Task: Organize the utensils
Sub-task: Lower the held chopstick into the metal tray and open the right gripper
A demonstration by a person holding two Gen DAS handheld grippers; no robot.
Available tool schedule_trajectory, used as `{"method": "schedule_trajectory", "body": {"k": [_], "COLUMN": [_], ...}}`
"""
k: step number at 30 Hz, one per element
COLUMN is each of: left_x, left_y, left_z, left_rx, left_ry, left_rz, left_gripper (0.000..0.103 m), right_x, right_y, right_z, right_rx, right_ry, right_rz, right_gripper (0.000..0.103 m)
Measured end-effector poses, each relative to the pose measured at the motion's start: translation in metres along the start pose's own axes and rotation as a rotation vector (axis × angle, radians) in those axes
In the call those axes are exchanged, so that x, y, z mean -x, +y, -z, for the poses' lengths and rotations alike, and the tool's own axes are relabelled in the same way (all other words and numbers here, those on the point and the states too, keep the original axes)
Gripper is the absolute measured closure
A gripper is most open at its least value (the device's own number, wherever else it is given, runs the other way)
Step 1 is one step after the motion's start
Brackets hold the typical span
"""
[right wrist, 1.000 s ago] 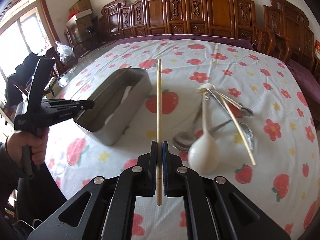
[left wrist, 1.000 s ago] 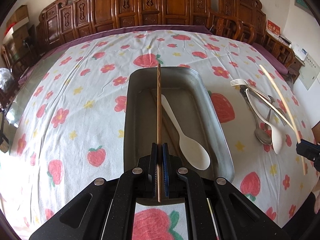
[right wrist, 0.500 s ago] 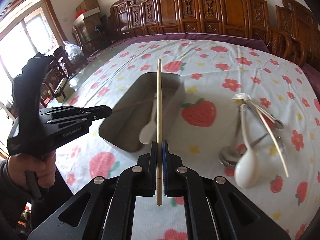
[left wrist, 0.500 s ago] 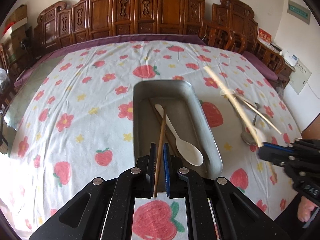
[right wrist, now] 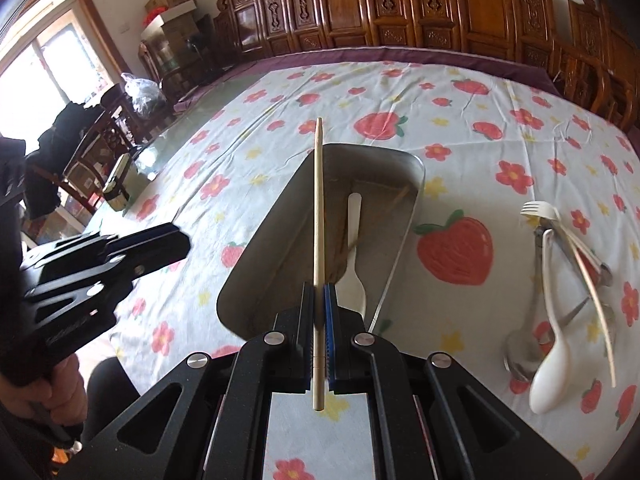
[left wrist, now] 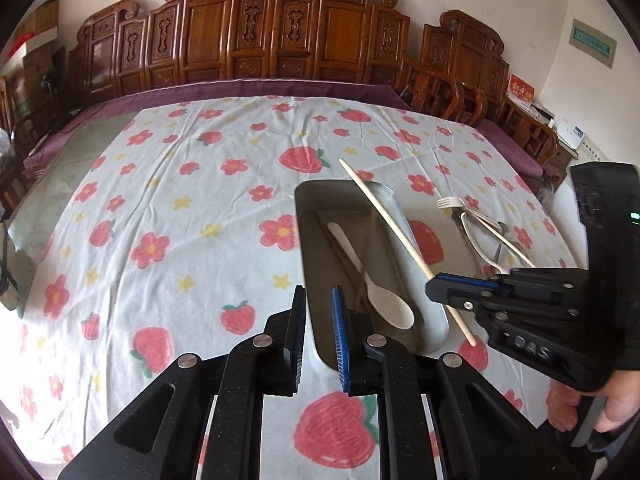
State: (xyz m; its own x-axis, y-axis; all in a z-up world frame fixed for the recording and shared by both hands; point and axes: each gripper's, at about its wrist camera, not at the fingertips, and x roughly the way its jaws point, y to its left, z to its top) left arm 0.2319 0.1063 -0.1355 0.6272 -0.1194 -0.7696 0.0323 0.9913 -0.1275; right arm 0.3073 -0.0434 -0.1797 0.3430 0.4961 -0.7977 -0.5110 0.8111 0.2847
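A grey metal tray [left wrist: 430, 338] [right wrist: 248, 280] sits on the strawberry tablecloth. It holds a pale wooden spoon [left wrist: 384, 300] [right wrist: 354, 216] and a dark brown chopstick [left wrist: 344, 260]. My left gripper [left wrist: 320, 320] is open and empty, just off the tray's near left corner. My right gripper [right wrist: 319, 300] is shut on a light wooden chopstick [right wrist: 318, 208] [left wrist: 384, 216] and holds it above the tray. The right gripper also shows in the left wrist view [left wrist: 460, 286].
A pile of utensils lies right of the tray: a white fork [right wrist: 538, 210], a white spoon [right wrist: 550, 372], metal spoons [right wrist: 520, 344] and a light chopstick [right wrist: 596, 300]. Carved wooden chairs [left wrist: 280, 40] line the table's far edge.
My left gripper opened and dropped the dark chopstick into the tray, then drew back left. My right gripper carried the light chopstick left until it was over the tray.
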Motion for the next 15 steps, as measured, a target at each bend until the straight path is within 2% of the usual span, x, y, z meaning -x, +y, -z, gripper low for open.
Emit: {"method": "schedule_trajectory", "body": {"k": [7, 8, 9, 15], "left_x": [0.006, 0.006, 0.007, 0.007], "left_y": [0.010, 0.010, 0.010, 0.007], "left_z": [0.000, 0.000, 0.000, -0.001], "left_rx": [0.003, 0.002, 0.003, -0.004], "left_ry": [-0.006, -0.008, -0.010, -0.010], "left_rz": [-0.004, -0.003, -0.003, 0.000], "left_gripper": [0.088, 0.085, 0.082, 0.078], "right_x": [-0.018, -0.019, -0.021, -0.016], "right_y": [-0.001, -0.001, 0.000, -0.001], "right_z": [-0.004, -0.005, -0.006, -0.003], "right_rx": [-0.057, -0.059, -0.057, -0.029], "right_ry": [0.020, 0.016, 0.014, 0.000], "right_rz": [-0.004, -0.001, -0.005, -0.056], "right_gripper": [0.097, 0.097, 0.095, 0.087]}}
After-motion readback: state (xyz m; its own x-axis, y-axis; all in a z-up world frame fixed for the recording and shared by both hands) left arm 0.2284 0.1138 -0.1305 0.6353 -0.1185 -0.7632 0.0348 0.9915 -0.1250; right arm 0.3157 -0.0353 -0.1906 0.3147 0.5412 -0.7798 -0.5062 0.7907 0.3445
